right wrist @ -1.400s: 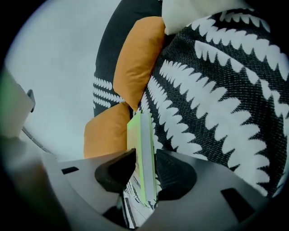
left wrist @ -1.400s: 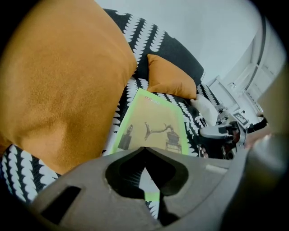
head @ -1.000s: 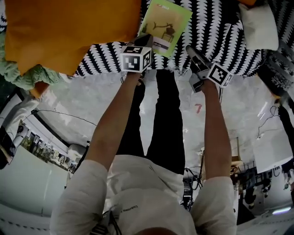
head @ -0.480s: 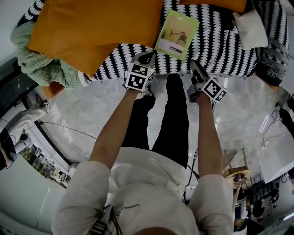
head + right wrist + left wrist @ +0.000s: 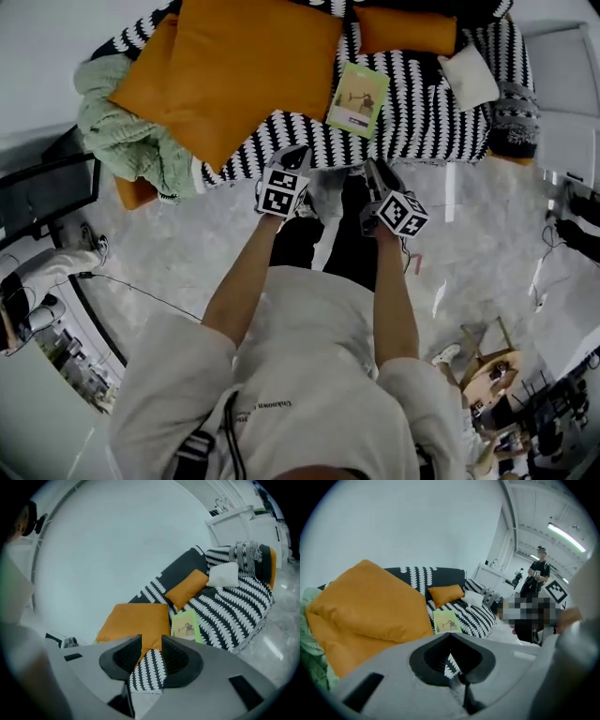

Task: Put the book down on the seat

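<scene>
The green book [image 5: 357, 98] lies flat on the black-and-white patterned sofa seat [image 5: 422, 122], with neither gripper touching it. My left gripper [image 5: 294, 157] hovers over the floor just in front of the sofa edge. Its jaws meet at the tips and hold nothing. My right gripper [image 5: 372, 172] hangs beside it, open, and its jaws have just been closing slightly with nothing between them. In the left gripper view the book [image 5: 446, 620] shows beyond that gripper [image 5: 450, 635]. The right gripper view shows the book [image 5: 186, 626] past that gripper [image 5: 151, 639].
A large orange cushion [image 5: 244, 66] and a green blanket [image 5: 122, 136] fill the sofa's left side. A smaller orange cushion [image 5: 405, 30] and a white cushion [image 5: 469, 77] lie at the right. A person [image 5: 539, 573] stands in the background. Pale marble floor [image 5: 187, 244] surrounds me.
Both grippers have drawn back from the sofa edge and risen. The book stays on the seat, farther from them. More of the sofa has come into view.
</scene>
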Demonstrator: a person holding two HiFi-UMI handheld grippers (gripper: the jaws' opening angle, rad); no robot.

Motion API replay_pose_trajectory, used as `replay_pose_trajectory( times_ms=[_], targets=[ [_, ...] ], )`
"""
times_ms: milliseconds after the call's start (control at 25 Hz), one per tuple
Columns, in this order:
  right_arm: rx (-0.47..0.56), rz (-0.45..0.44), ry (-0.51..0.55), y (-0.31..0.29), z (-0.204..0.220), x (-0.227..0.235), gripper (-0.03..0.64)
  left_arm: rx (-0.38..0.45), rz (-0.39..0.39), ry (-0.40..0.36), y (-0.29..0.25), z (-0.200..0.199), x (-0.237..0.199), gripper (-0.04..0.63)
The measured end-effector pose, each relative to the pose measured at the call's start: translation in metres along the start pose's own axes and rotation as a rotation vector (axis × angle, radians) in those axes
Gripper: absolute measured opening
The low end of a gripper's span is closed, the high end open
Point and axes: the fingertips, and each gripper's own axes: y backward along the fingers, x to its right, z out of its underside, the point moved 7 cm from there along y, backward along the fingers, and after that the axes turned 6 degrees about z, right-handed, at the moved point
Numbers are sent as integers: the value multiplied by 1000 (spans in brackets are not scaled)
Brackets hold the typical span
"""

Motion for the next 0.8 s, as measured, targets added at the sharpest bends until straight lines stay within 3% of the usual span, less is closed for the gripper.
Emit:
replay_pose_trajectory(
  times_ms=[320, 480, 560, 800],
  targets=[
    [48, 27, 194, 59, -5, -47, 131, 93, 63, -60, 59, -21, 33, 8],
    [72, 62, 218, 81, 4, -71, 127, 89, 126, -120, 89, -20, 57, 9],
    [84, 89, 243, 93, 15, -82, 111, 100, 134, -108, 104, -15, 70, 8],
    [56, 130, 469, 105, 25, -98, 81, 108, 138, -156, 115, -16, 83, 9]
  ],
)
